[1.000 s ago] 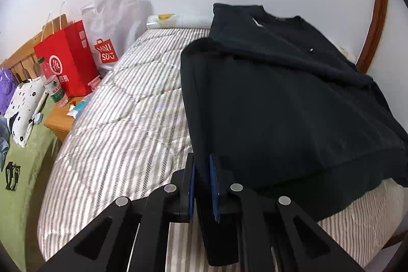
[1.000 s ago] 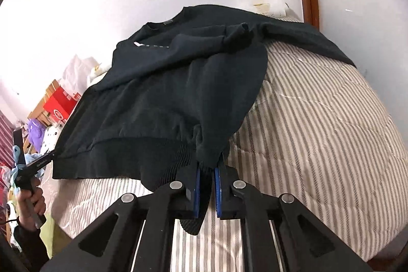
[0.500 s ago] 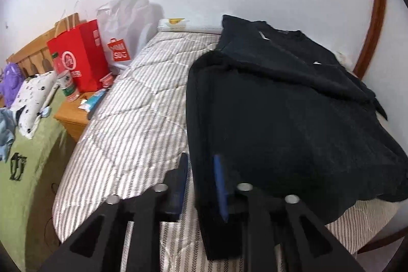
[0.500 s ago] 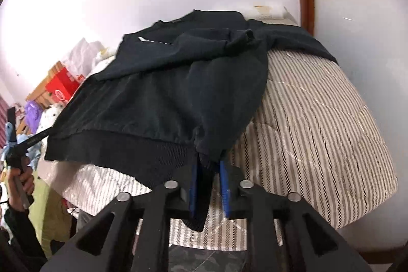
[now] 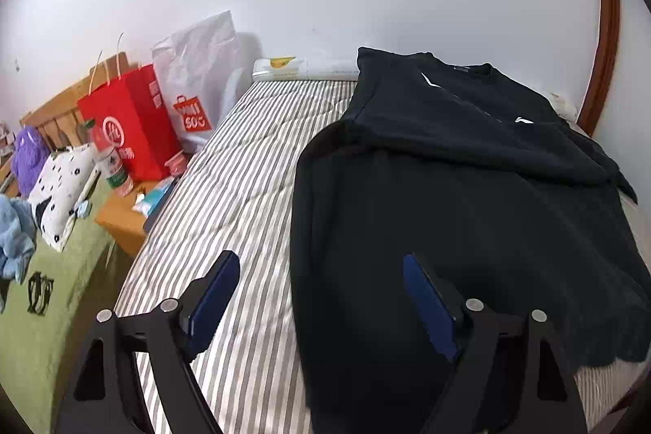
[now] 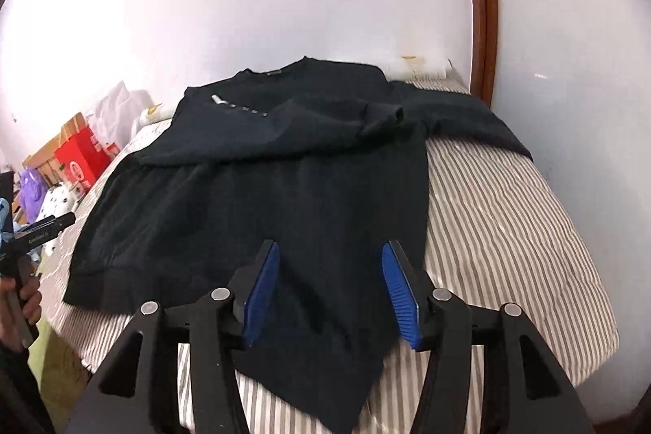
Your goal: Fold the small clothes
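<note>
Bed: a striped grey-and-white quilt (image 5: 244, 165) covers it; a white wall rises at the far edge.
Sweatshirt: the black sweatshirt (image 5: 468, 198) lies partly folded along the bed's right side, hem at the near edge.
Left gripper (image 5: 321, 295): fingers spread wide, holding nothing.
Right gripper (image 6: 331, 285): fingers spread wide, holding nothing, above the hem.
Room: red paper bag (image 5: 130, 120) and white shopping bag (image 5: 199, 75) beside the bed's left edge.

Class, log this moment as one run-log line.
left tongs: open | right tongs: open | black sweatshirt: lying on striped bed, ungripped | step: fold unfinished
</note>
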### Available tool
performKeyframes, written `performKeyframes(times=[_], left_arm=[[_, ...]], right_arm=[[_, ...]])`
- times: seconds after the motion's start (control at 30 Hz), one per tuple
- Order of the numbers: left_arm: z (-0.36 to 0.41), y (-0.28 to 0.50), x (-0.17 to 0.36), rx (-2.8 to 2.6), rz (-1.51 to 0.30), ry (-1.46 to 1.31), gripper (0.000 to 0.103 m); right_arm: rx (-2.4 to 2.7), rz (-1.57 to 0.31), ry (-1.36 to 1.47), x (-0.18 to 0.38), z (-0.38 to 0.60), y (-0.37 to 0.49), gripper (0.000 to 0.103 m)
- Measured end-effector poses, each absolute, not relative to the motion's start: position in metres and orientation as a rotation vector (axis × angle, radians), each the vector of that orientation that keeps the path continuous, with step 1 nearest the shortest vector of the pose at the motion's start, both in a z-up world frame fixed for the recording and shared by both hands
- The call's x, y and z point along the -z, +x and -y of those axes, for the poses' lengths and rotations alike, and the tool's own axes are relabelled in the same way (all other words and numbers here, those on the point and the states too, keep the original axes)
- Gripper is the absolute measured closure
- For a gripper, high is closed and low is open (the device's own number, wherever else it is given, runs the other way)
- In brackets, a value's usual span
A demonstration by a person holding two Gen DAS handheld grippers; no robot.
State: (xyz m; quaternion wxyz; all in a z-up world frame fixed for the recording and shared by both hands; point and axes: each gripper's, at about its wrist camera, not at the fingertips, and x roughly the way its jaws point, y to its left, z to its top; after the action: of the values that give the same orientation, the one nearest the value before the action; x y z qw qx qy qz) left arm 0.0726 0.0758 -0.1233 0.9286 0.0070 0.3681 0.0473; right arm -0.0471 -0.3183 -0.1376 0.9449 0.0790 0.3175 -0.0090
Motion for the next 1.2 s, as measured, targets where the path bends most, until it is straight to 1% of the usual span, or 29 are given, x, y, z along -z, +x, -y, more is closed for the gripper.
performKeyframes(times=[0.17,0.27,0.43,0.5,0.63,0.7,0.73,0.77,0.8,1.2], left_arm=[[-0.075,0.116,0.143,-0.105,-0.764,0.037,0.016],[-0.08,0.143,0.156,-0.127,-0.805,0.044,0.016],[-0.099,0.175,0.172,-0.078,-0.913,-0.072,0.016],[-0.102,0.183,0.178,-0.078,-0.952,-0.076,0.016],[-0.101,0.184,0.182,-0.057,-0.949,-0.075,0.01],[-0.101,0.184,0.185,-0.048,-0.957,-0.074,0.001],[-0.101,0.184,0.186,-0.045,-0.966,-0.071,0.0],[-0.101,0.184,0.187,-0.042,-0.969,-0.064,0.0],[-0.1,0.184,0.186,-0.04,-0.97,-0.058,0.0],[-0.102,0.175,0.187,-0.007,-0.938,-0.027,0.0]], right_arm=[[0.023,-0.645,0.167,0.149,0.305,-0.005,0.043],[0.043,-0.674,0.14,0.16,0.297,0.024,0.041],[0.064,-0.719,0.111,0.172,0.29,0.065,0.041],[0.075,-0.731,0.12,0.178,0.289,0.078,0.04],[0.087,-0.771,0.126,0.196,0.287,0.097,0.039],[0.089,-0.836,0.124,0.207,0.285,0.108,0.038],[0.09,-0.845,0.108,0.208,0.284,0.11,0.037],[0.087,-0.839,0.103,0.207,0.283,0.111,0.031],[0.085,-0.851,0.1,0.208,0.282,0.112,0.028],[0.105,-0.861,0.08,0.209,0.277,0.11,0.024]])
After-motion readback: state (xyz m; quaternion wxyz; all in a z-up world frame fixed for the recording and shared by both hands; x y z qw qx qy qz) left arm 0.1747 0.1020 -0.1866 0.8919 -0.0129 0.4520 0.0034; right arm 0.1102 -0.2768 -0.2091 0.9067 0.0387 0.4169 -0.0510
